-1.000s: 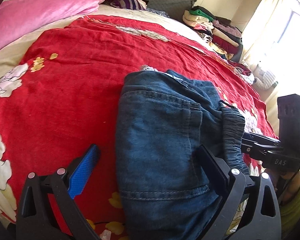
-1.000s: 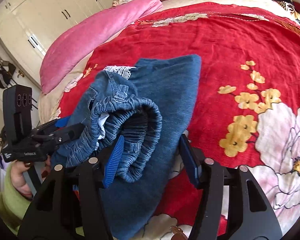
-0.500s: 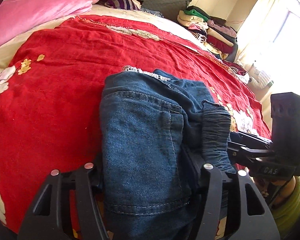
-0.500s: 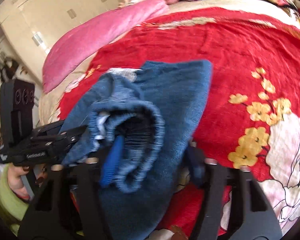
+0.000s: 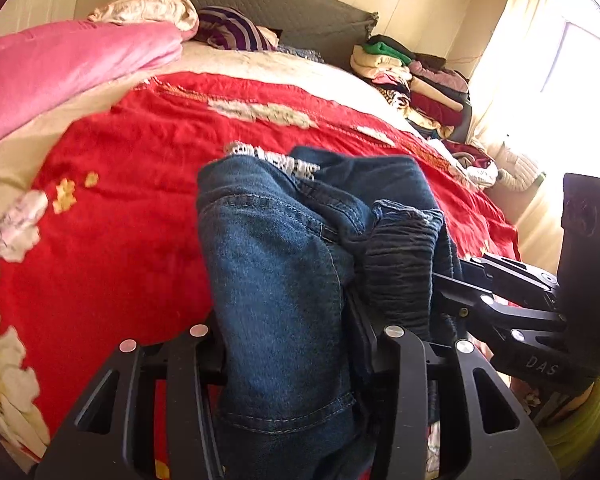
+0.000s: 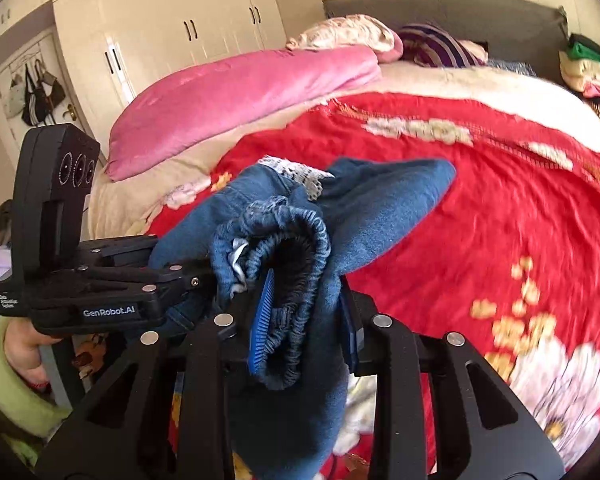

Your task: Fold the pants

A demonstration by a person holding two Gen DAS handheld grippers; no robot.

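The folded blue denim pants (image 5: 284, 264) are held up above the red flowered bedspread (image 5: 112, 208). My left gripper (image 5: 288, 344) is shut on the near edge of the bundle, its pads hidden by the denim. My right gripper (image 6: 304, 320) is shut on the elastic waistband (image 6: 288, 240) and the folded denim (image 6: 380, 200). Each gripper shows in the other's view: the right one at the right edge of the left wrist view (image 5: 512, 308), the left one at the left of the right wrist view (image 6: 112, 280). The far end of the pants hangs toward the bed.
A pink quilt (image 5: 60, 64) lies along the bed's left side, with pillows (image 5: 236, 32) at the grey headboard. A pile of folded clothes (image 5: 412, 80) stands at the far right. A white wardrobe (image 6: 172, 28) stands beyond the bed's left side.
Both grippers closed on the pants bundle and lifted it off the bedspread. The views tilted up, so more of the headboard and the wardrobe shows.
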